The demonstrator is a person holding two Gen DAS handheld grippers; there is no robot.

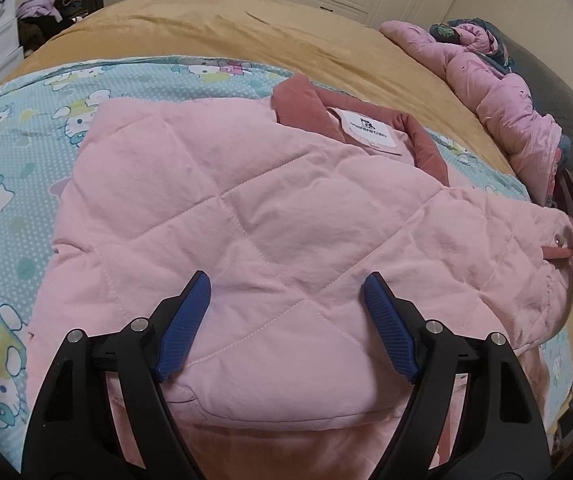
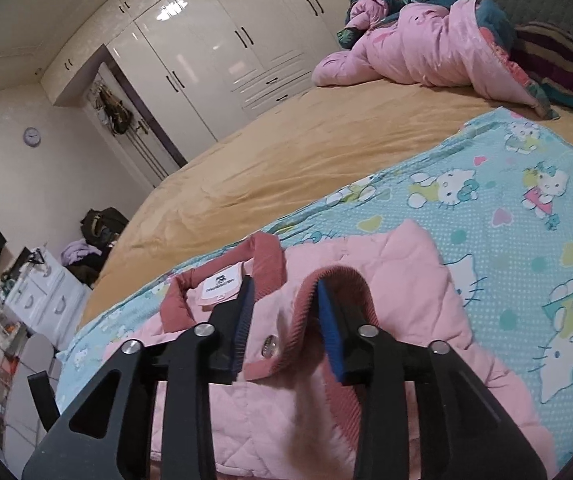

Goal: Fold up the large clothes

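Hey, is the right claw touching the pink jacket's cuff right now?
Touching. In the right wrist view the right claw has its blue fingers on either side of the ribbed cuff of the pink jacket, which loops over one finger.

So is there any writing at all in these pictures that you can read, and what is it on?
White neck label inside the pink quilted jacket: a small dark logo above one line of print, too blurred to read in either view.
Wall clock: too small to make out any numerals.
Cartoon-cat sheet: pictures only, no words visible.
Nothing else carries text.
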